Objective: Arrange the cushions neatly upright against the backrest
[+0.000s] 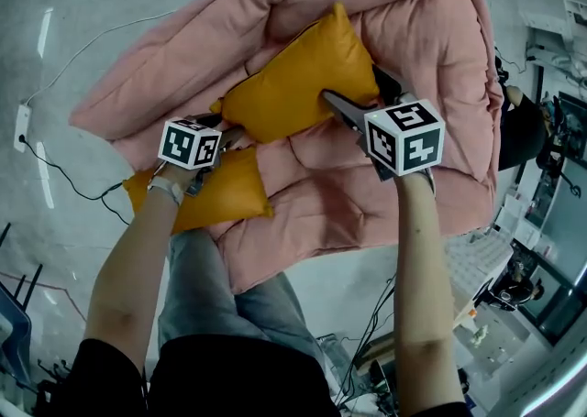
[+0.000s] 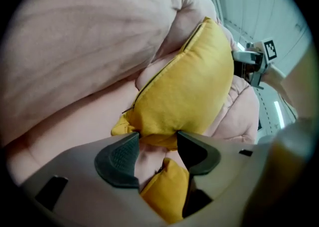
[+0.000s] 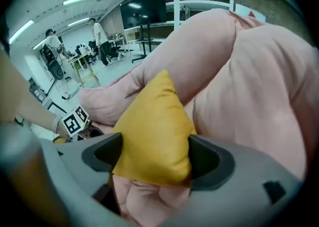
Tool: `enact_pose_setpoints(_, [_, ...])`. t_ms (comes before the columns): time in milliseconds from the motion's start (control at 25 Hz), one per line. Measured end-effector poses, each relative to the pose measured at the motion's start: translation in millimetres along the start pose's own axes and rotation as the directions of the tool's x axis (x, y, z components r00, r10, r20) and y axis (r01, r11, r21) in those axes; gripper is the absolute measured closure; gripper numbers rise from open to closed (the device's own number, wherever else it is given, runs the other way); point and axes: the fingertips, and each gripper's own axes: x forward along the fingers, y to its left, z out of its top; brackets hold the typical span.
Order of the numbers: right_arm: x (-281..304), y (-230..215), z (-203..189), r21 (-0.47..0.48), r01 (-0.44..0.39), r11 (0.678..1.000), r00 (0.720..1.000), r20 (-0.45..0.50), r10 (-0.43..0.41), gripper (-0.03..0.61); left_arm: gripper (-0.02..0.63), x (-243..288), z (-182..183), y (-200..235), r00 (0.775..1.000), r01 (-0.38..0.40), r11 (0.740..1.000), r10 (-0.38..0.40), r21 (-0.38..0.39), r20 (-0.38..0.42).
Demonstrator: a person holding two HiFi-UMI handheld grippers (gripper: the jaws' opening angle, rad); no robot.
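Leaning cushion (image 1: pixel 293 76): orange, tilted on edge in the hollow of the pink padded seat (image 1: pixel 413 30), upper corner against the back roll.
Second cushion (image 1: pixel 220 195): orange, lying at the seat's front edge, under the left gripper.
Left gripper (image 2: pixel 157 143): jaws apart, pad tips at the leaning cushion's lower corner, not clamping it.
Right gripper (image 3: pixel 154 153): jaws spread wide, the same cushion's other corner filling the gap, no squeeze visible.

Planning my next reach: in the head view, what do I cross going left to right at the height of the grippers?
White power strip on the floor → left gripper → upper yellow cushion → right gripper.
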Motion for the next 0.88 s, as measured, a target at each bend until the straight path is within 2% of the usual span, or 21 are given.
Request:
enact_pose_setpoints(160, [-10,6,6,0.102,-0.050,0.993,0.998,0.042,0.046,0.218,0.408,-1,7,-6,0.999,-0.022,0.997,0.021,0.077,0.024])
enact_pose_setpoints(280, [-27,6,26,0.234,-0.124,0.964,0.984,0.157,0.088,0.304,0.417,-10,15,-6,0.997,-0.075,0.990,0.070,0.121,0.043])
enact_pose_setpoints(440, [-43,9,51,0.294,-0.184,0.938,0.961,0.256,0.109,0.325,0.435,-32,31,-1,0.983,-0.159,0.976,0.144,0.146,0.111])
enact_pose_setpoints(600, [-32,-4,50,0.308,-0.119,0.944,0.967,0.253,0.040,0.321,0.436,-42,45,14,0.965,-0.246,0.951,0.223,0.185,0.135])
enact_pose_setpoints(760, [-21,-18,44,0.285,-0.027,0.958,0.969,0.245,-0.045,0.308,0.410,-36,48,17,0.970,-0.230,0.956,0.209,0.184,0.123])
enact_pose_setpoints(880, [-22,-20,44,0.277,-0.008,0.961,0.963,0.261,-0.067,0.294,0.388,-37,46,19,0.973,-0.221,0.961,0.204,0.168,0.112])
